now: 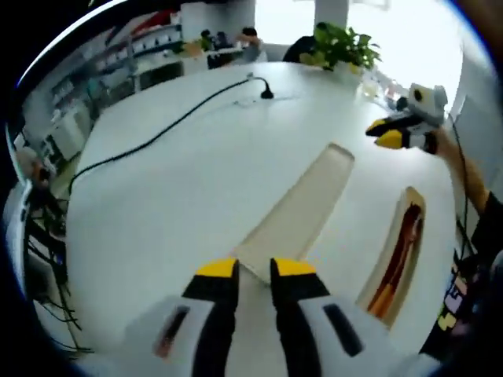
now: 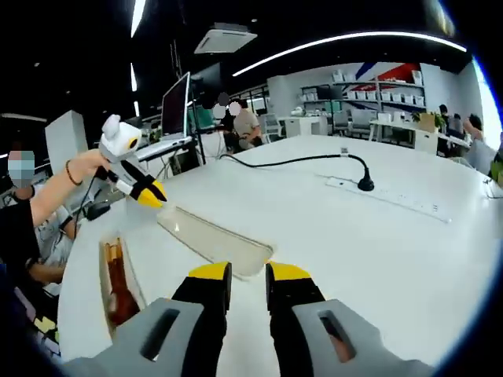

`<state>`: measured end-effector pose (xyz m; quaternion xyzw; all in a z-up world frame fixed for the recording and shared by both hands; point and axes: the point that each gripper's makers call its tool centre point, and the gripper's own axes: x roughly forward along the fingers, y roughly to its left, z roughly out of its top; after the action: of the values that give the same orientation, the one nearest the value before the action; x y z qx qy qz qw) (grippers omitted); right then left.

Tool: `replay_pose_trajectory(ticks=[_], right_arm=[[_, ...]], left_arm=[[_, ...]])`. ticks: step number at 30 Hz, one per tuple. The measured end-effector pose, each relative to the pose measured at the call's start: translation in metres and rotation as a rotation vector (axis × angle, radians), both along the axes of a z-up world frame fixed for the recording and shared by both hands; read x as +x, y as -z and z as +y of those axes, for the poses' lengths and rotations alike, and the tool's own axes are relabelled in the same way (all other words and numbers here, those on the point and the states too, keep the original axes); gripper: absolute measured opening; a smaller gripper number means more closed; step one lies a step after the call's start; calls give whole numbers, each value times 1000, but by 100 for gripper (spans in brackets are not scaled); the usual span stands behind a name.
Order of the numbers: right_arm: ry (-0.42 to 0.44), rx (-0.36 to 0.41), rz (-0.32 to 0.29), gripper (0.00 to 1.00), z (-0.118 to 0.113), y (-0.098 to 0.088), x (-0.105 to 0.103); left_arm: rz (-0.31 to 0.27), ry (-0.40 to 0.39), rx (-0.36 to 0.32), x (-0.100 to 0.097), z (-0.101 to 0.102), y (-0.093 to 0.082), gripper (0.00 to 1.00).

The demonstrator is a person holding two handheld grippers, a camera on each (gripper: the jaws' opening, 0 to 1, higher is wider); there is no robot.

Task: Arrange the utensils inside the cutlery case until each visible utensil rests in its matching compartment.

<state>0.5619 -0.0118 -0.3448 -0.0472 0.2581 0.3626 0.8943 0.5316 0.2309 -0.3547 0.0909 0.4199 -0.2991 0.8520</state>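
**A:** Any brand or label you can read?

**B:** No. Any lettering is too blurred to make out.

**A:** Where is the cutlery case [image 1: 388,253] [image 2: 102,275]?

**B:** On the white table [image 1: 196,196] [image 2: 354,251]. In the left gripper view it lies at 4 o'clock, with its long axis running from about 7 to 1. Brown and orange utensils [image 1: 405,236] [image 2: 118,290] lie lengthwise inside, but I cannot tell which compartments they are in. In the right gripper view the case is at 8 o'clock and runs almost 6 to 12.

**A:** And the other long piece?

**B:** That is an empty beige tray [image 1: 302,208] [image 2: 212,239], just beside the case. In the left gripper view it points from the jaws toward 1 o'clock. In the right gripper view it points toward 10.

**A:** What are the grippers doing?

**B:** The left gripper [image 1: 254,269] [image 2: 149,195] has its yellow tips parted by a narrow gap at the tray's near end, with nothing pinched. The right gripper [image 2: 248,272] [image 1: 389,140] is the same, its tips a little apart and empty.

**A:** Anything else on the table?

**B:** A black cable [image 1: 157,133] [image 2: 291,162] runs across it, and a potted plant [image 1: 342,47] stands at 1 o'clock.
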Motion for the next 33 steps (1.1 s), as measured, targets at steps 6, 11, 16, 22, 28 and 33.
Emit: replay_pose_trajectory(ticks=[6,11,16,22,28,33], right_arm=[[3,-65,18,13,3,8,6],[-5,-107,15,17,13,7,6],[-5,-158,54,15,14,18,9],[-1,-178,58,15,17,26,12],[37,-201,91,10,17,30,8],[41,-272,68,6,20,28,4]], left_arm=[[106,-57,-80,-8,-2,10,17],[122,-98,-138,4,-4,8,17],[139,-113,-146,2,-9,13,17],[152,-123,-162,1,-6,10,17],[153,-135,-167,0,2,11,18],[194,-167,-212,-9,-6,16,20]])
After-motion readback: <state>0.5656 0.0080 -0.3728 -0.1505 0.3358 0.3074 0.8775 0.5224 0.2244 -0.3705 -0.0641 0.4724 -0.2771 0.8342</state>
